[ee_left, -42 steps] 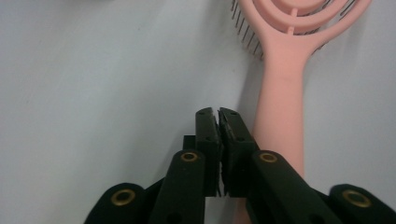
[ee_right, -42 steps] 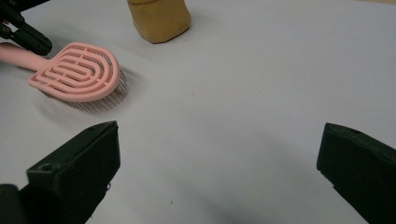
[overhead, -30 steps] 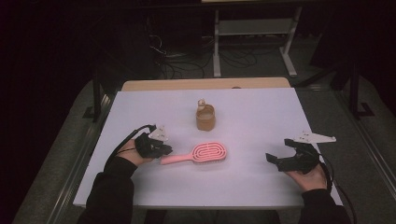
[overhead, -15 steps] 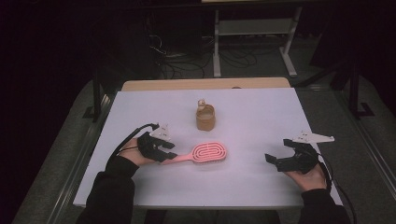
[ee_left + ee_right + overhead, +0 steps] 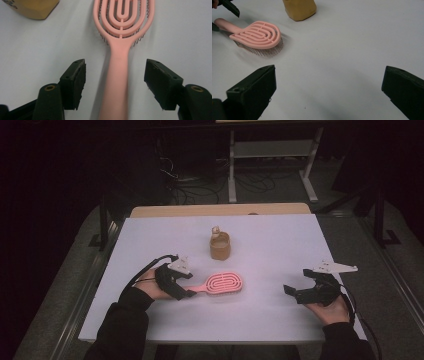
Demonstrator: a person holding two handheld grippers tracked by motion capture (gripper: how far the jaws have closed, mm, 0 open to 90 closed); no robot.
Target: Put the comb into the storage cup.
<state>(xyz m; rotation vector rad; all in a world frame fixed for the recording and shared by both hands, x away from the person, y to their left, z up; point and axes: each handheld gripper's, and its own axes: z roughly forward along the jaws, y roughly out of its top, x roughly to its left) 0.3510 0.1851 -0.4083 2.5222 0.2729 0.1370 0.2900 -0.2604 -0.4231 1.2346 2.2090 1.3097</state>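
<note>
A pink hairbrush (image 5: 225, 283) lies bristles down on the white table (image 5: 280, 245), its handle pointing left. My left gripper (image 5: 189, 286) sits at that handle. In the left gripper view the handle (image 5: 120, 75) runs between the two pads with a clear gap on each side. The jaws have just been opening, and the pads do not press on the handle. My right gripper (image 5: 292, 292) rests at the right of the table, open and with nothing in it (image 5: 328, 82). From there the brush (image 5: 255, 33) shows at the far left.
A brown jar (image 5: 220, 246) with a small pale object in it stands behind the brush, near the table's middle. It also shows at the top of each gripper view, jar (image 5: 35, 8) and jar (image 5: 299, 8). The floor beyond the table is dark, with cables and a metal stand.
My left gripper's jaws have spread apart off the brush handle, and the hand has edged slightly along it. The brush stays flat on the table. The right hand has not moved.
</note>
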